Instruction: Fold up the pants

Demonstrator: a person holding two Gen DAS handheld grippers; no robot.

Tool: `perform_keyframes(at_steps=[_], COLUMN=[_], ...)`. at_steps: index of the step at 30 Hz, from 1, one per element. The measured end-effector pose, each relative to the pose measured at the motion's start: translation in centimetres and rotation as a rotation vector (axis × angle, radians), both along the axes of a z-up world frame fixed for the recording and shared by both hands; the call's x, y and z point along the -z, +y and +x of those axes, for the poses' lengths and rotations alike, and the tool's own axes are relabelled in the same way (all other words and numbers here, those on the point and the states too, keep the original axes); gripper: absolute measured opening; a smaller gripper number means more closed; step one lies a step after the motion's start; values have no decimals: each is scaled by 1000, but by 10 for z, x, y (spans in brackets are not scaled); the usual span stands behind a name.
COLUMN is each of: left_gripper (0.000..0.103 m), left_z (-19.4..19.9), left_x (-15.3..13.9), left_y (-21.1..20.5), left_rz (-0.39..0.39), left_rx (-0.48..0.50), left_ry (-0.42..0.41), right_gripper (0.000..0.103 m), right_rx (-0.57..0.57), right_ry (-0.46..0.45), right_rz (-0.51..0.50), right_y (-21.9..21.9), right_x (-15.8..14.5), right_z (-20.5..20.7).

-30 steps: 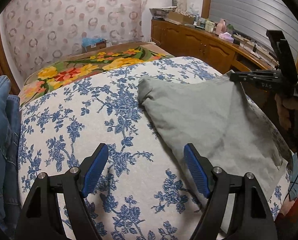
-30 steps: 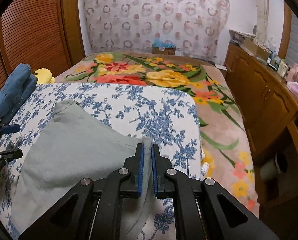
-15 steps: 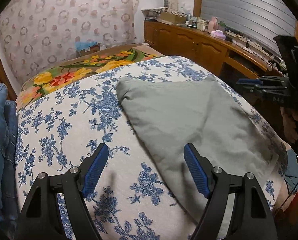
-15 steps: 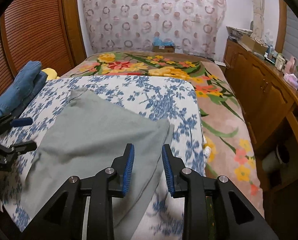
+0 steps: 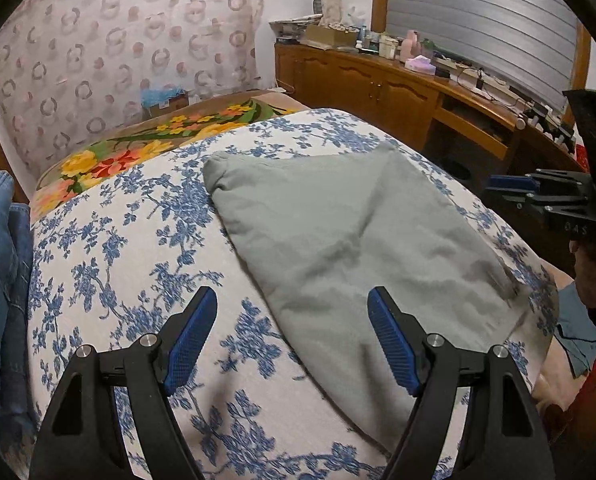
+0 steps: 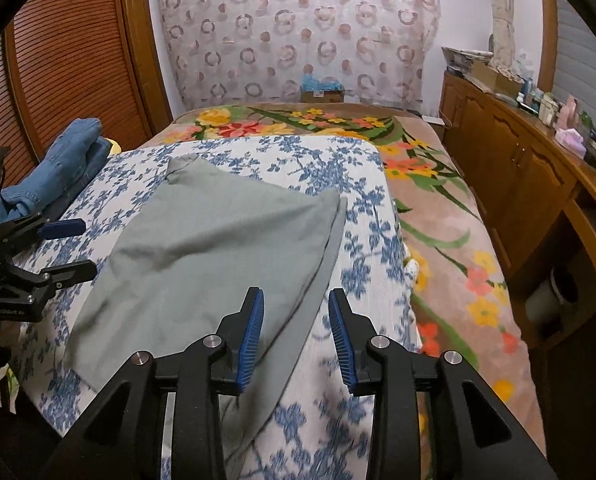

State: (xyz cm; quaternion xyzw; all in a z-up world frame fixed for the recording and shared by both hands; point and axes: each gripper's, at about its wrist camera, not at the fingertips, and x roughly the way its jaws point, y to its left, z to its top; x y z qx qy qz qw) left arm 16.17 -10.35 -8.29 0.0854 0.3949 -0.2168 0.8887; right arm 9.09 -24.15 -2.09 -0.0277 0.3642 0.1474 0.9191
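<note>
the pants are a matt grey-green cloth, soft, with light creases. under them the bedspread is a woven cloth with a rough grain, white with blue flowers. beyond the bedspread lies a fuzzy blanket with bright flowers. left of the bedspread is blue denim, thick and matt. the cabinet is brown wood with a slight gloss. both grippers are matt black plastic with ribbed blue pads and shiny metal screws.

- Grey-green pants, folded over into a rough wedge, lie flat on the blue-flowered white bedspread.
- One lower layer's edge shows along the right side in the right wrist view.
</note>
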Motion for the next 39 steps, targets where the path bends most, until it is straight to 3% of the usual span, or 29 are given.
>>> perform_keyframes(at_steps=[18,32,36,39], left_gripper=[78,78,78,78], left_z=[-34,-41,-41,-40], left_x=[3,31,35,35], left_y=[-8,-5,-6,-5], left_rz=[25,51,43,34], left_rx=[-5,-14,-15,-14], left_ry=[6,79,86,87], right_gripper=[40,40,31,17], right_rx=[-6,-56,-70,-66], right_ry=[8,44,43,37], right_rz=[36,105,81,47], right_y=[-5,8,16,18], right_x=[8,22,26,26], right_z=[-41,-59,-59,-60])
